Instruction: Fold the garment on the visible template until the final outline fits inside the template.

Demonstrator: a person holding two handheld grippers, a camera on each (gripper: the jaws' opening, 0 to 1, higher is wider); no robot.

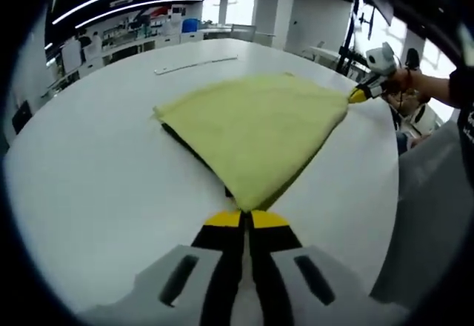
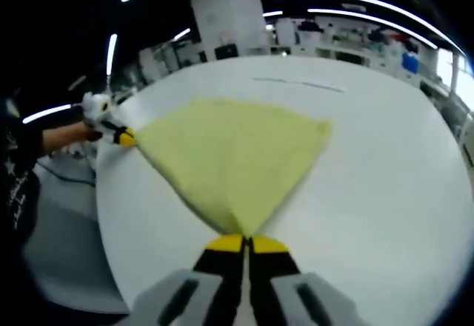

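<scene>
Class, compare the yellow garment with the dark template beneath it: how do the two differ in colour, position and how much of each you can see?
The garment is pale yellow; the template is dark. The garment lies on top, stretched between the left gripper and right gripper; the template lies flat underneath. The garment shows broadly; the template only peeks out along one edge. Both are over the white table.

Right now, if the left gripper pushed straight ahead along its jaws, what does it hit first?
The yellow garment: the left gripper is already shut on its near corner, so it would bunch that cloth up over the white table.
</scene>
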